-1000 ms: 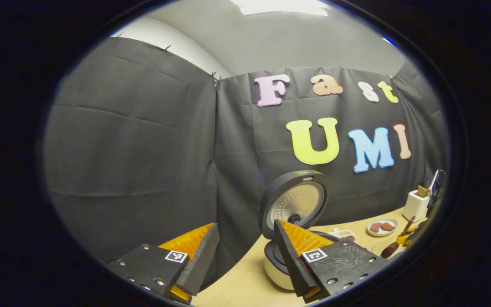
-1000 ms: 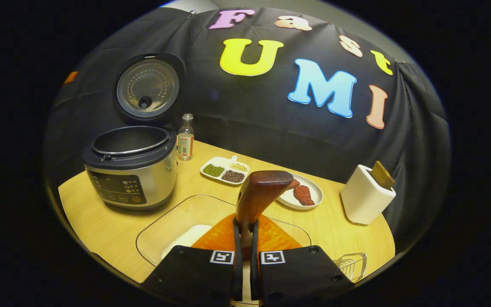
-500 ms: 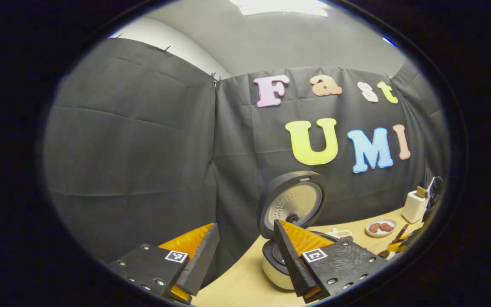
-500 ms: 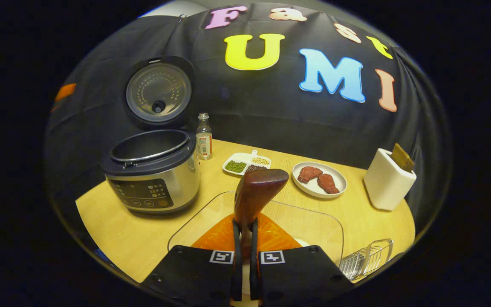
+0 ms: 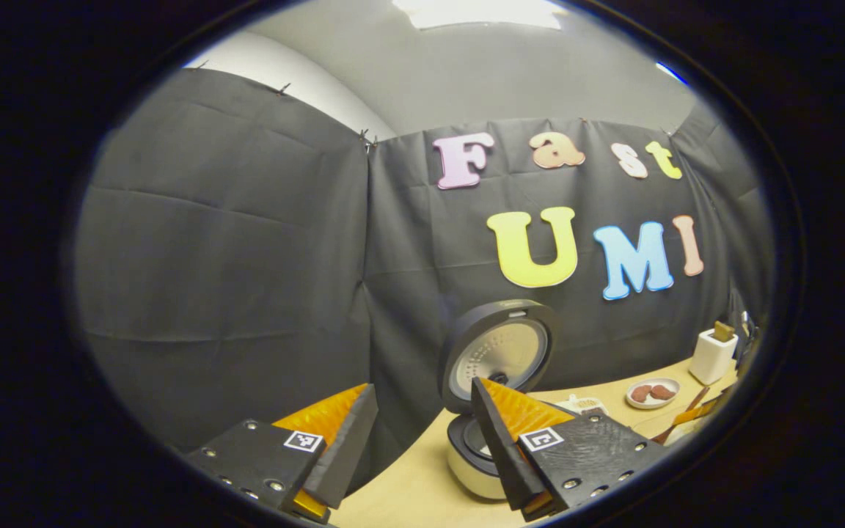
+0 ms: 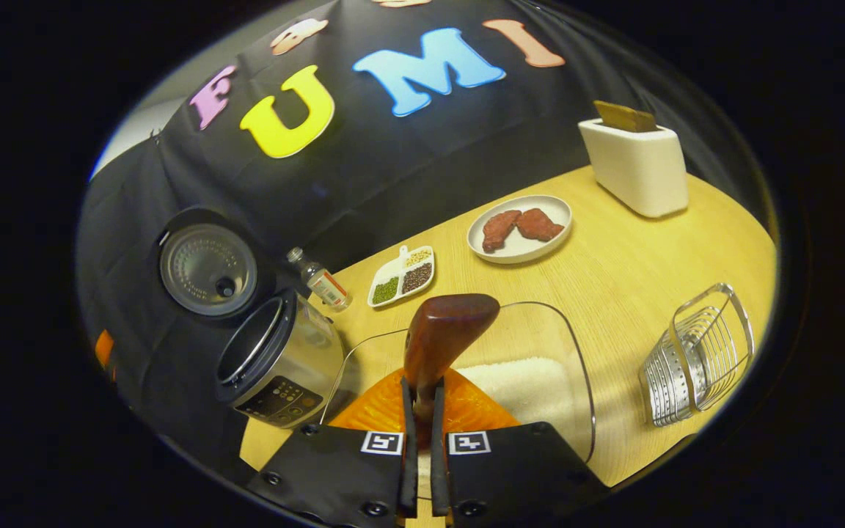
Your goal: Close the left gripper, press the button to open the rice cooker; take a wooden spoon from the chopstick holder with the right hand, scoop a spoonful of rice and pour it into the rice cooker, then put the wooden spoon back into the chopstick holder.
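1. Right claw (image 6: 419,411): fingers drawn narrow and clamped on the handle of the wooden spoon (image 6: 443,339), which stands up from between them. The bowl end is not discernible in the right gripper view.
2. Left claw (image 5: 422,433): fingers set wide apart with nothing between them, held off to the side of the worktop (image 5: 408,491).
3. Rice cooker (image 6: 279,359): lid (image 6: 207,269) raised, inner pot exposed. The opening step is judged complete.
4. Rice (image 6: 532,385): a white heap in the clear tray (image 6: 540,323), directly ahead of the right claw. The cooker sits just beside the tray.
5. Chopstick holder: probably the wire rack (image 6: 697,356) near the tray, but this cannot be confirmed. A white box (image 6: 635,172) stands well apart at the far edge.
6. Step in hand, as judged: scooping the rice.
7. Recommended conduct:
   - Bring the spoon down into the heap at a shallow angle and draw it through, not stabbing at the tray floor.
   - Level the spoon before lifting, so grains do not slide off.
   - Keep the grip firm; a smooth handle may twist under load.
   - Carry low across the short gap and tip only once over the pot rim.
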### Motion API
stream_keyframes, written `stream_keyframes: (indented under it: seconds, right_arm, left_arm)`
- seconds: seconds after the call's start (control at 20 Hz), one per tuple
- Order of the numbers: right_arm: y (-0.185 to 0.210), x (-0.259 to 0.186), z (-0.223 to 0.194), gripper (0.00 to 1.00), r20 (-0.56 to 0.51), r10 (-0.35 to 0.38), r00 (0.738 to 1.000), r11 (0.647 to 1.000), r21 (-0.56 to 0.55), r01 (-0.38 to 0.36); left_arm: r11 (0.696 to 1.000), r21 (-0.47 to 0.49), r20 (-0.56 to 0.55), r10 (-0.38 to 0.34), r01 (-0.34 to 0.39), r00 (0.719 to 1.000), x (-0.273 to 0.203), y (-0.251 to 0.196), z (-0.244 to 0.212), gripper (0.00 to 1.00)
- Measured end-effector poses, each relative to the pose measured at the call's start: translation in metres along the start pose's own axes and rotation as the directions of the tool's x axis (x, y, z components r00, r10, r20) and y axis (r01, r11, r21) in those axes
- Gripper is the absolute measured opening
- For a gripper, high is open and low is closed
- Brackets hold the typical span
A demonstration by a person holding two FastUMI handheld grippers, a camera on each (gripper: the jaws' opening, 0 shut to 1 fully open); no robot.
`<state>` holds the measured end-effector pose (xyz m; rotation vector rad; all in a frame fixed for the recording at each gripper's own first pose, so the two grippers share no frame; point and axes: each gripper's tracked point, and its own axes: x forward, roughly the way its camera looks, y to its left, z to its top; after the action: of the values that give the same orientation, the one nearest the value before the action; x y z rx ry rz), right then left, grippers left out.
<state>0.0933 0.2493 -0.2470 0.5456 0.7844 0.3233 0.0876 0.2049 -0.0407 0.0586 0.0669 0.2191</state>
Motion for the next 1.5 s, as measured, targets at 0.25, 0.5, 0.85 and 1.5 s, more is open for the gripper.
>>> stream_keyframes:
  seconds: [0.25,0.5,0.85,1.5]
  right_arm:
    - [-0.011,-0.012,0.010,0.05,0.017,0.017,1.000,0.992,0.126,-0.019]
    - [-0.018,-0.027,0.031,0.08,0.049,0.053,0.997,0.957,0.284,-0.065]
    - [0.006,-0.038,0.052,0.08,0.089,0.135,0.987,0.891,0.424,-0.160]
    - [0.120,-0.017,0.091,0.08,0.134,0.308,0.942,0.851,0.405,-0.335]
  left_arm:
    - [1.000,0.002,0.018,-0.001,0.001,1.000,-0.003,-0.004,0.012,0.82]
    - [1.000,0.003,0.033,-0.013,0.012,0.999,-0.004,-0.014,0.019,0.81]
    - [1.000,-0.014,0.044,-0.020,0.021,0.999,-0.001,-0.014,0.021,0.82]
    - [0.999,-0.030,0.028,0.046,-0.045,0.999,0.001,0.038,0.004,0.81]
